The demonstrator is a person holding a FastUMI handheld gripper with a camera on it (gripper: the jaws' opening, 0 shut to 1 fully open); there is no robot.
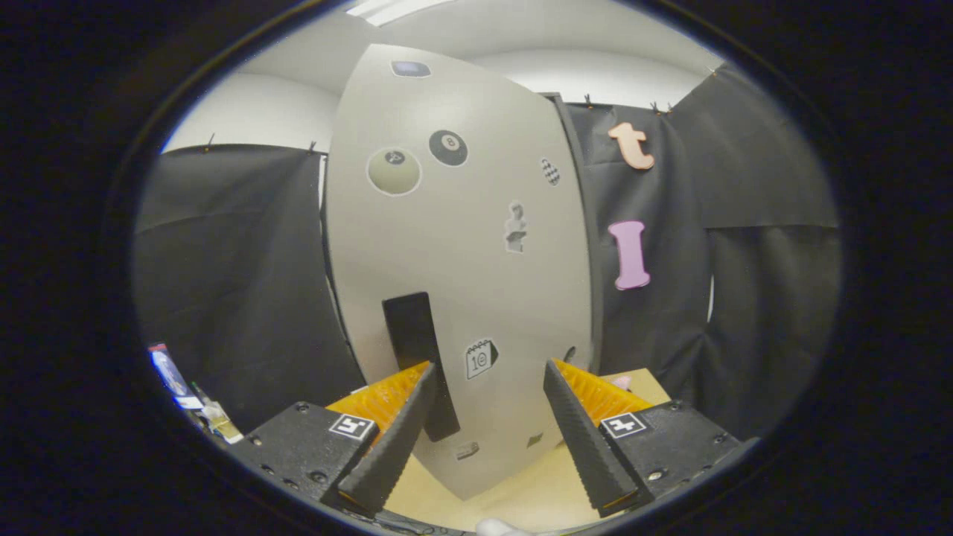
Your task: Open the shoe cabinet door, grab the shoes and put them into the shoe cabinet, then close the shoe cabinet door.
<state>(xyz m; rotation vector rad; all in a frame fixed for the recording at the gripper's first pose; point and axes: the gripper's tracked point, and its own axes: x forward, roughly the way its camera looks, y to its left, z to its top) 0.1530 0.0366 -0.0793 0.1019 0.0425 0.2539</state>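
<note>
A tall pale grey shoe cabinet door (454, 246) with several stickers fills the space ahead of me. Its black vertical handle (418, 357) runs down to just beside my left fingertip. My gripper (488, 372) stands open close in front of the door, its fingers (394, 439) spread apart with nothing between them but the door's lower face. Whether the door is swung out or flush with the cabinet I cannot tell. A small pinkish bit (619, 382), perhaps part of a shoe, peeks out behind the right finger.
The light wooden floor (521, 491) lies below the door. Black cloth (238, 283) hangs on both sides of the cabinet. Some small objects (182, 391) sit low beyond the left finger.
</note>
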